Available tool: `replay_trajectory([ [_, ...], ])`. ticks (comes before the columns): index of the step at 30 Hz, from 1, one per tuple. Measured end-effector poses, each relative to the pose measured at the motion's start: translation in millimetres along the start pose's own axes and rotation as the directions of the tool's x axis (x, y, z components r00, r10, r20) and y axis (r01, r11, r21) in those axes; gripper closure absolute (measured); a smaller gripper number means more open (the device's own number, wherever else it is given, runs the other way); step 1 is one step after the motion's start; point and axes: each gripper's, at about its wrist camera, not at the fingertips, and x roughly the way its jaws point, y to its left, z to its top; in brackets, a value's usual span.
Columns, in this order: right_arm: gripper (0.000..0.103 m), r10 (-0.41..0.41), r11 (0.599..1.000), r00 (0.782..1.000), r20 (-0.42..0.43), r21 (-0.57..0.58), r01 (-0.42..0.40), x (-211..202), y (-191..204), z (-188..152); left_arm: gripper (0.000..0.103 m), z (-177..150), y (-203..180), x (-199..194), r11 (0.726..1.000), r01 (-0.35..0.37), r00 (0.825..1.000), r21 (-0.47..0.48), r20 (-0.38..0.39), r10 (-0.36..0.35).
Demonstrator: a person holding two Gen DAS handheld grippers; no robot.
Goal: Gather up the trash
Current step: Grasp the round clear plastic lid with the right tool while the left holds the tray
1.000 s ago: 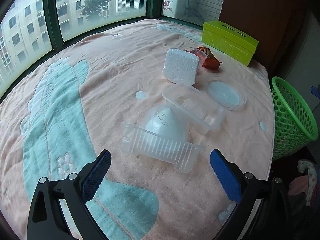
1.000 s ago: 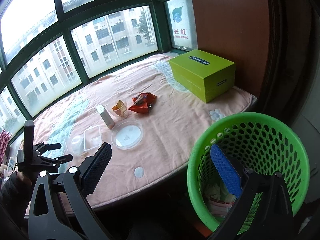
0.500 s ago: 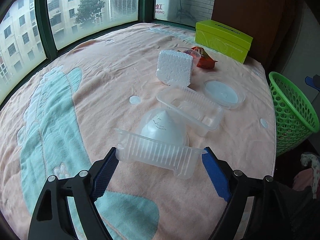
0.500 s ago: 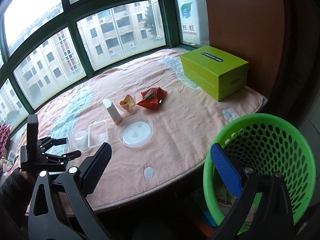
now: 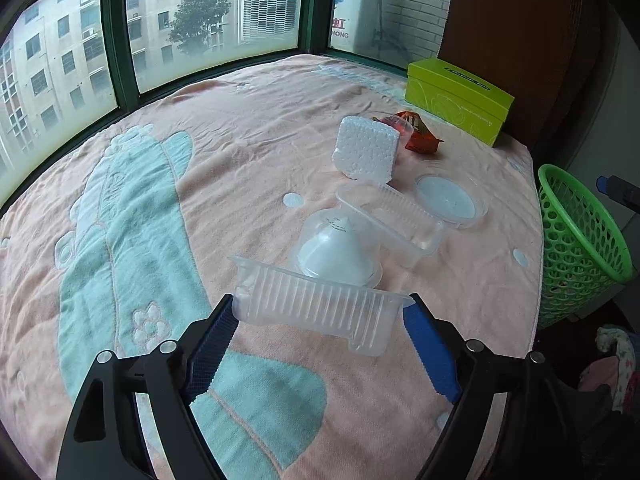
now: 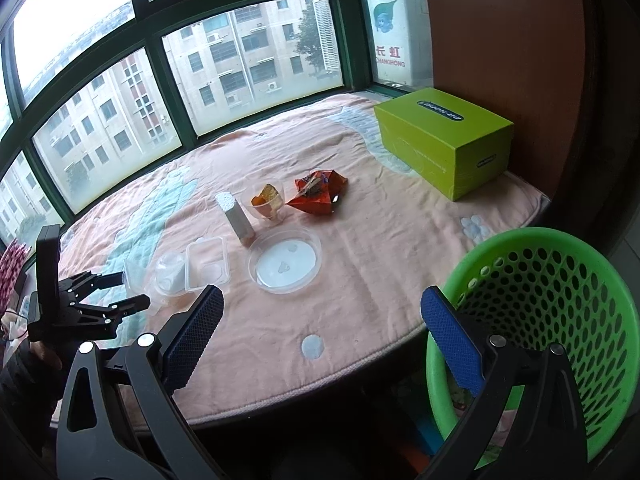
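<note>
Left wrist view: the left gripper holds the clear ribbed tray crosswise between its fingers. The tray's long axis runs from pad to pad, so both pads bear on its short end walls. The tray appears lifted slightly off the blanket, tilted with its open side away from the camera. It sits near the blanket's front edge, just in front of the domed clear cup.

The green basket stands off the blanket's right edge, below its level. Judged from this layout, the carry runs to the right across that edge.

Right wrist view: the right gripper has its fingers spread wide with nothing between them. It hovers at the blanket's near edge, just beside the basket. The left gripper alone holds trash, so the transfer falls to it.
</note>
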Motion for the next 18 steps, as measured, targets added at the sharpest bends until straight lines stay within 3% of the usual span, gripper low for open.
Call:
replay_trajectory([
  [8, 0.005, 0.027, 0.999, 0.999, -0.026, -0.035, -0.028, 25.2, 13.5, 1.5, 0.022, -3.7, 10.6, -26.8, 0.998, -0.018, 0.999, -0.062, 0.028, 0.02],
  [18, 0.005, 0.049, 0.991, 0.994, -0.098, -0.117, -0.06, 88.2, 33.6, 5.6, 0.022, -6.7, 23.6, -55.9, 0.99, -0.026, 0.997, -0.138, 0.07, 0.036],
])
